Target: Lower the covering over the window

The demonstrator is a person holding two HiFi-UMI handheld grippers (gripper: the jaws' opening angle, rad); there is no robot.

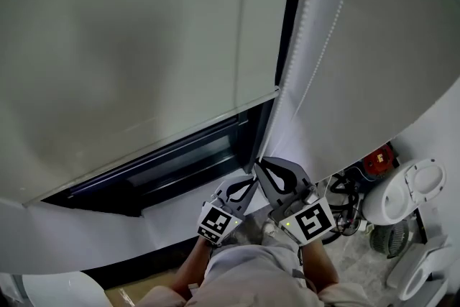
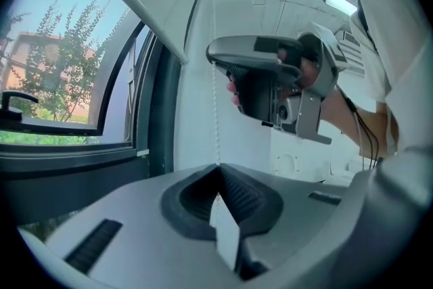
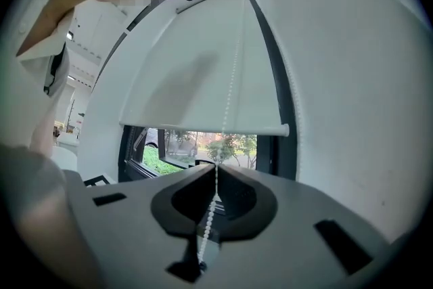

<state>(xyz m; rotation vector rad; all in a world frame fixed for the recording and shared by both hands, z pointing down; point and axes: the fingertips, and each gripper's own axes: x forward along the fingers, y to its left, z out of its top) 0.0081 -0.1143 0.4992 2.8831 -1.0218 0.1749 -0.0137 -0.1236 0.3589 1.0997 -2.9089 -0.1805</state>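
The white roller blind (image 1: 144, 47) hangs most of the way down over the dark-framed window (image 1: 180, 163). Its bottom rail (image 3: 203, 126) stops short of the sill, so a low strip of glass shows below it, with green trees outside. The white bead chain (image 3: 230, 84) hangs at the blind's right edge, beside the white wall (image 3: 352, 91).

Both tools are on the chain, close together just below and to the right of the rail's end. The left tool (image 1: 250, 182) has its jaws pressed together, and the chain comes down to the point where their tips meet. The right tool (image 1: 263, 163) sits just beside it and a little higher. Its jaws are also pressed together, pinching the chain, whose beads run down between them into the tool's throat.
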